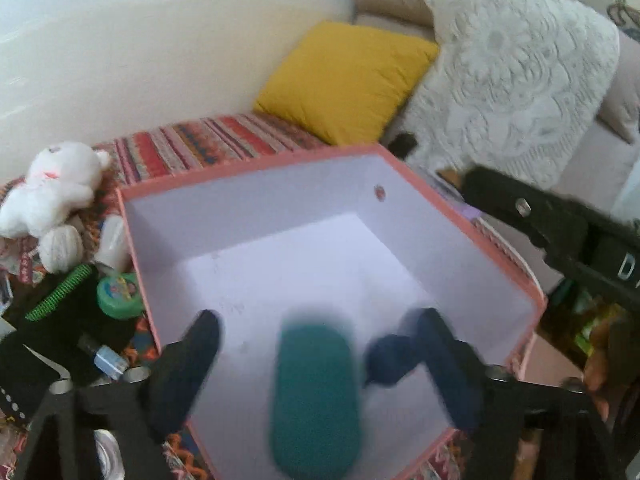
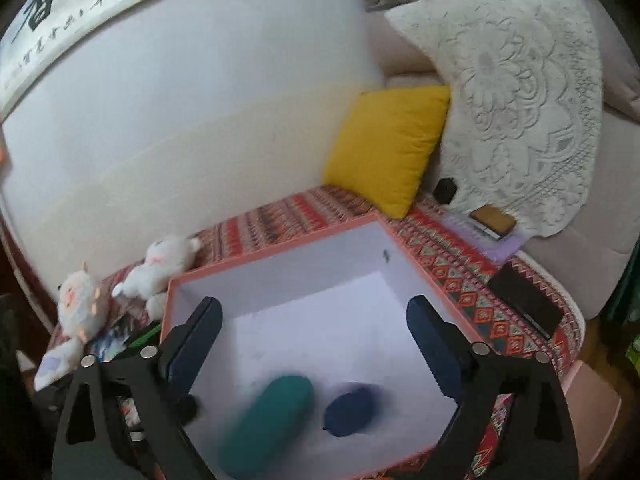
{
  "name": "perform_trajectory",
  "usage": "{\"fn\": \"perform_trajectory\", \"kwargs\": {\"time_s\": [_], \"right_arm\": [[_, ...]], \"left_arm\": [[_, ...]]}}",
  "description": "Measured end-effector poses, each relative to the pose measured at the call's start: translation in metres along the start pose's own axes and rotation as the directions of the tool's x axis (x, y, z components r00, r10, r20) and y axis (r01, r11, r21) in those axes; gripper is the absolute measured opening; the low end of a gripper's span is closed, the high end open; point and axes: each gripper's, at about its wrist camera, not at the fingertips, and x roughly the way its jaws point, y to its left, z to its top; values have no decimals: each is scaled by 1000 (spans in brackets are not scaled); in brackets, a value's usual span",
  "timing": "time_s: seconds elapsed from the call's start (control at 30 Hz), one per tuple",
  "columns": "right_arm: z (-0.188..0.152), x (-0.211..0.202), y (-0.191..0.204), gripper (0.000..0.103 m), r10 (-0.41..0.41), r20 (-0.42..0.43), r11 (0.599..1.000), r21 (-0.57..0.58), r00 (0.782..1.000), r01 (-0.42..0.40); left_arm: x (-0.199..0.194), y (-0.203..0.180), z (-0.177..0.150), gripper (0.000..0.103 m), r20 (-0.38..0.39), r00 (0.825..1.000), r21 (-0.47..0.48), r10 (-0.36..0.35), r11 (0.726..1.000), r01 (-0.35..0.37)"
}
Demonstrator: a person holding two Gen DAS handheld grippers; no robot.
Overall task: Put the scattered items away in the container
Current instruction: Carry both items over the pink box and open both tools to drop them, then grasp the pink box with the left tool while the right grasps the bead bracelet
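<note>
A pink box [image 1: 256, 160] with a white inside stands open on the patterned cloth; its rim [image 2: 280, 250] also shows in the right wrist view. A blurred teal oblong item [image 1: 314, 396] is over the box floor between my left gripper's [image 1: 318, 316] open fingers, touching neither. The same teal item [image 2: 268, 420] appears in the right wrist view beside a dark blue item [image 2: 352, 406]. That dark blue item [image 1: 390, 356] sits close to my left gripper's right finger. My right gripper [image 2: 314, 303] hangs open above the box, holding nothing.
Left of the box lie a white plush [image 1: 52, 188], a white ball [image 1: 60, 248], a green round tin [image 1: 120, 294], a green-striped black item [image 1: 60, 296] and a blue-capped bottle [image 1: 106, 360]. A yellow cushion [image 2: 388, 148] and a black flat case [image 2: 524, 300] lie beyond and to the right.
</note>
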Motion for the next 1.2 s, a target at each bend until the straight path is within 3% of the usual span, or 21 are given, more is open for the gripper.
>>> {"fn": "perform_trajectory", "kwargs": {"time_s": [0.1, 0.23, 0.37, 0.5, 0.63, 0.67, 0.77, 0.87, 0.97, 1.17, 1.2], "right_arm": [[-3, -11, 11, 99, -3, 39, 1000, -4, 999, 4], [-17, -29, 52, 101, 83, 39, 995, -67, 996, -80], [-45, -44, 133, 102, 217, -10, 956, -201, 976, -215], [-90, -46, 215, 103, 319, -106, 887, -317, 942, -337], [-139, -28, 279, 102, 359, -222, 838, -350, 906, -418], [-152, -18, 293, 100, 363, -262, 830, -345, 894, -438], [-182, 21, 327, 80, 398, -408, 812, -260, 821, -523], [-195, 63, 349, 70, 440, -478, 824, -122, 761, -553], [-201, 104, 358, 69, 473, -521, 837, 15, 710, -547], [-212, 167, 375, 69, 520, -595, 833, 194, 613, -518], [-212, 171, 380, 68, 529, -589, 827, 196, 611, -527]], "left_arm": [[-14, 12, 2, 96, 36, 999, -27, 37, 999, -36], [-42, 43, -10, 97, 43, 994, -77, 105, 992, -101], [-76, 90, -42, 98, 32, 979, -129, 204, 972, -198], [-113, 148, -84, 98, -6, 952, -201, 307, 932, -302], [-140, 218, -136, 99, -79, 909, -303, 410, 858, -414], [-143, 232, -145, 99, -95, 899, -319, 428, 842, -435], [-138, 273, -171, 99, -157, 863, -340, 480, 794, -504], [-120, 301, -185, 98, -210, 849, -333, 485, 781, -528], [-100, 319, -191, 98, -249, 845, -335, 472, 777, -533], [-64, 352, -196, 98, -288, 859, -372, 424, 777, -508], [-60, 356, -198, 98, -293, 858, -375, 422, 774, -509]]}}
